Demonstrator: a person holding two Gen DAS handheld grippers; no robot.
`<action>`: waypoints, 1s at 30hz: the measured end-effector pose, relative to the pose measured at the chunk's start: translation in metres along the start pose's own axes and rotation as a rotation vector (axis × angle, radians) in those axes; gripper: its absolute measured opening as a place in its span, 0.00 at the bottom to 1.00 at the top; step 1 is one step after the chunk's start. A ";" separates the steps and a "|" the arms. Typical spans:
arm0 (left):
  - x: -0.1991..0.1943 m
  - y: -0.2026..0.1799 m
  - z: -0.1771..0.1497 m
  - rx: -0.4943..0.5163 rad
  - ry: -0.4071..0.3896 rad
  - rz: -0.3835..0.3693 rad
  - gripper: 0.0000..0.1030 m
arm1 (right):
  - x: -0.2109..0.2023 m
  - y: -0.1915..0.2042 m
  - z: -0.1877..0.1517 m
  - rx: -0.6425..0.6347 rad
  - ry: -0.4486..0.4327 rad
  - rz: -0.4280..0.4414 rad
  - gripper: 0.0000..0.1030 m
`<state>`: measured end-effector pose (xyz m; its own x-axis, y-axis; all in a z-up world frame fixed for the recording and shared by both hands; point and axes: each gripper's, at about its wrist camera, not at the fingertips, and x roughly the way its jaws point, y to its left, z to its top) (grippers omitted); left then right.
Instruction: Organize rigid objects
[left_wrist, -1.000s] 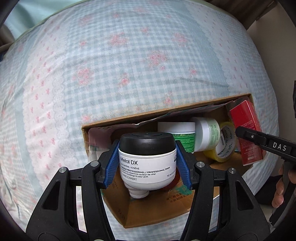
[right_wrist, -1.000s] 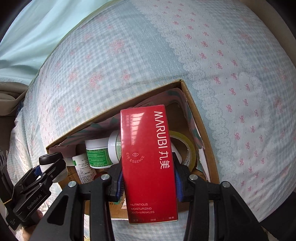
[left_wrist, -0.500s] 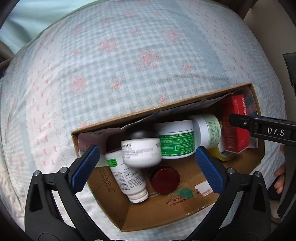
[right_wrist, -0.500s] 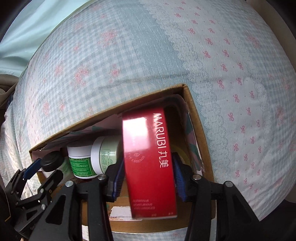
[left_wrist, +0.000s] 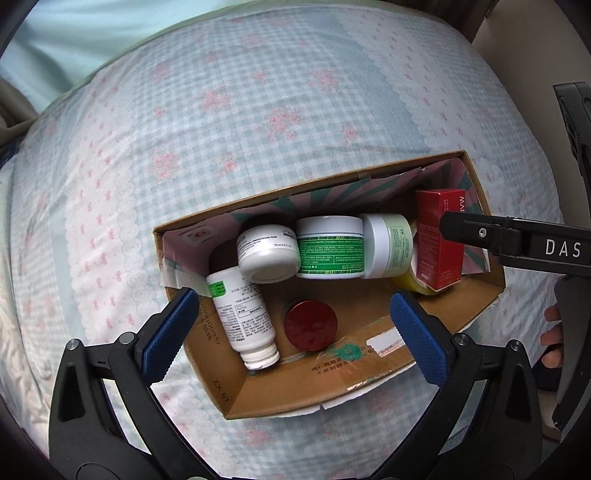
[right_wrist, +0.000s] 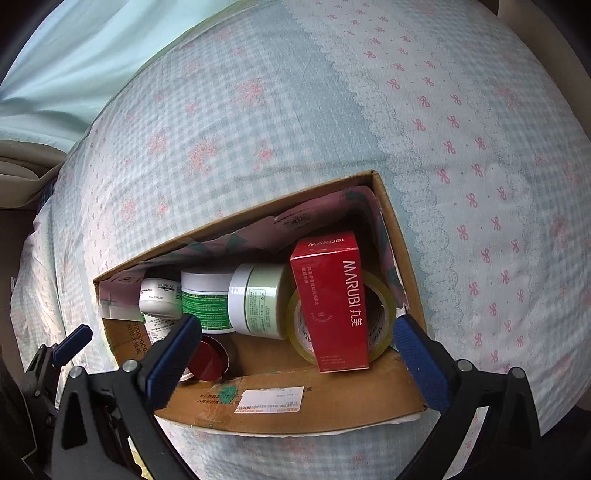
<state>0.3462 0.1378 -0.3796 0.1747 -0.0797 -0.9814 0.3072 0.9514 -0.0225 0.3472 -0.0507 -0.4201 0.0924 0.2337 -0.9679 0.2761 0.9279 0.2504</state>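
Note:
An open cardboard box (left_wrist: 369, 391) (right_wrist: 332, 406) lies on the bed. My left gripper (left_wrist: 291, 321) hovers open above its left half with nothing between the blue pads. Below it the white L'Oreal jar (left_wrist: 267, 254) (right_wrist: 160, 295) lies on its side against a white bottle (left_wrist: 243, 317). My right gripper (right_wrist: 295, 328) hangs over the box's right half, its jaws opening and clear of the red Marubi box (right_wrist: 332, 302) (left_wrist: 437, 243). That box stands inside, leaning on a tape roll (right_wrist: 380, 332).
Also in the box are a green-labelled jar (left_wrist: 328, 247), a pale green jar (left_wrist: 391, 245) and a round red lid (left_wrist: 310, 325). Checked floral bedding (left_wrist: 258, 110) surrounds the box. A person's fingers (left_wrist: 552, 332) show at the right edge.
Both grippers let go: the left dropped the white jar into the box and rose; the right released the red Marubi box, which now stands inside against the tape roll.

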 end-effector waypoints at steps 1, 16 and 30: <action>-0.005 -0.001 -0.002 0.001 -0.008 0.003 1.00 | -0.004 0.001 -0.002 -0.002 -0.008 0.002 1.00; -0.142 -0.014 -0.055 -0.054 -0.256 0.049 1.00 | -0.122 0.014 -0.063 -0.096 -0.201 0.032 1.00; -0.363 -0.049 -0.121 -0.126 -0.726 0.095 1.00 | -0.343 0.032 -0.165 -0.301 -0.705 -0.064 1.00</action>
<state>0.1546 0.1559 -0.0453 0.7833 -0.1303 -0.6079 0.1575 0.9875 -0.0086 0.1664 -0.0532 -0.0837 0.7011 0.0300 -0.7124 0.0388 0.9960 0.0801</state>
